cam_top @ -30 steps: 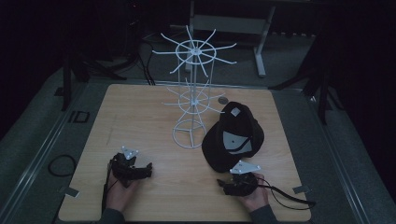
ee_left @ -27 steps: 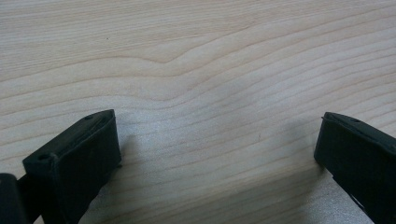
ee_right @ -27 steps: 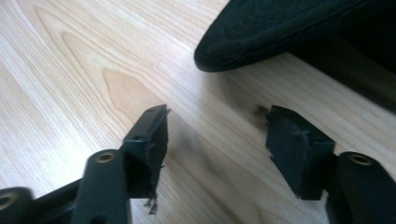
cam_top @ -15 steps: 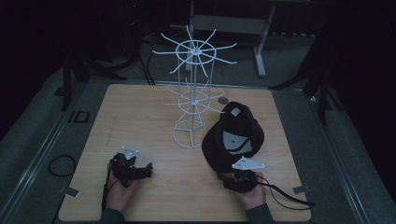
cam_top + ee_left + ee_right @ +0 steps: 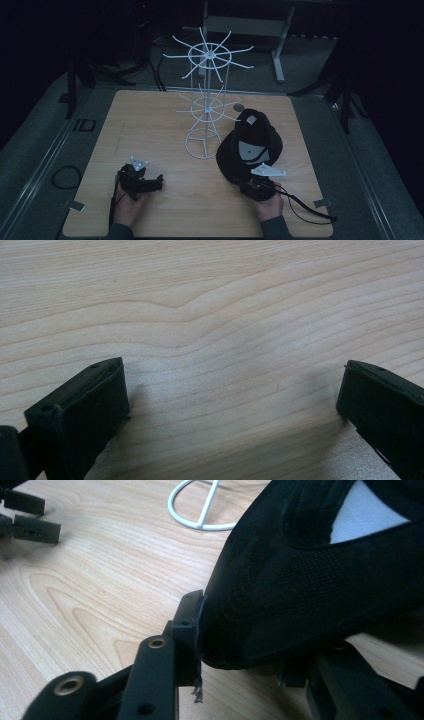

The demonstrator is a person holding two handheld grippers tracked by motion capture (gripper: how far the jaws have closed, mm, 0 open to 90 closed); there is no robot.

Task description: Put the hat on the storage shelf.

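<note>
The right gripper (image 5: 248, 184), held in a hand at the near right of the pale wooden worktop (image 5: 150, 130), has just been closing its jaws, and the brim edge of a black fabric cap (image 5: 252, 147) sits between them. In the right gripper view the left jaw touches the brim of the cap (image 5: 320, 580); the other jaw is hidden beneath it, so a full grip cannot be confirmed. The cap lies just beyond the gripper, its mesh-textured dark cloth showing a pale label patch. Just left of the cap stands a white wire rack (image 5: 207, 100) with spoked rings. Well apart at the near left, the left gripper (image 5: 145, 181) rests with jaws wide open over bare wood.
</note>
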